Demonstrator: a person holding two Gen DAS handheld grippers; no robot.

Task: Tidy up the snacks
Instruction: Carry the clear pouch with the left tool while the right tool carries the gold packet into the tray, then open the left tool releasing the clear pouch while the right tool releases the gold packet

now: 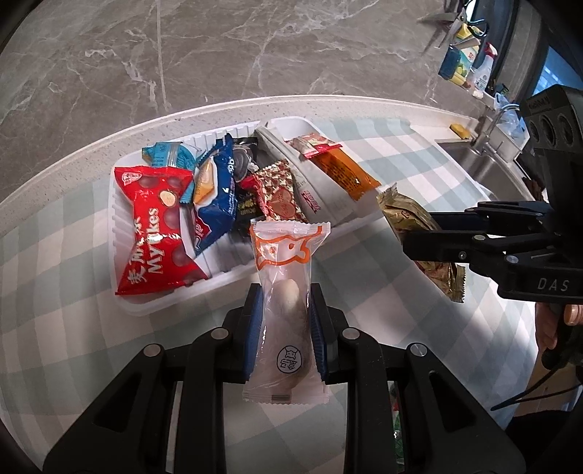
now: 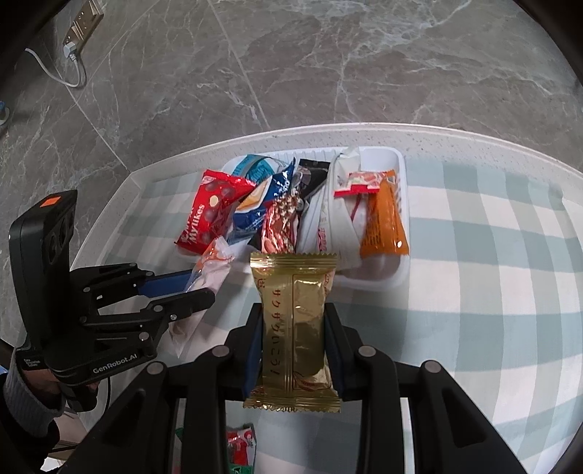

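My left gripper (image 1: 286,302) is shut on a clear packet with an orange cat print (image 1: 288,255), held upright just in front of the white two-part tray (image 1: 153,310). My right gripper (image 2: 293,313) is shut on a gold packet (image 2: 295,284), held before the tray's near rim (image 2: 364,282). The tray's left part holds a red Mylikes bag (image 1: 153,226) with blue and dark packets. An orange packet (image 1: 342,171) and white wrappers lie in its right part. Each wrist view shows the other gripper: the right (image 1: 419,233) with the gold packet (image 1: 404,215), the left (image 2: 200,290) with the clear packet (image 2: 215,262).
The tray sits on a green-and-white checked cloth (image 2: 492,255) near the table's far curved edge, with marble floor beyond. A sink with a faucet (image 1: 488,135) lies far right. A power strip (image 2: 78,32) is on the floor. A red packet (image 2: 238,445) shows beneath my right gripper.
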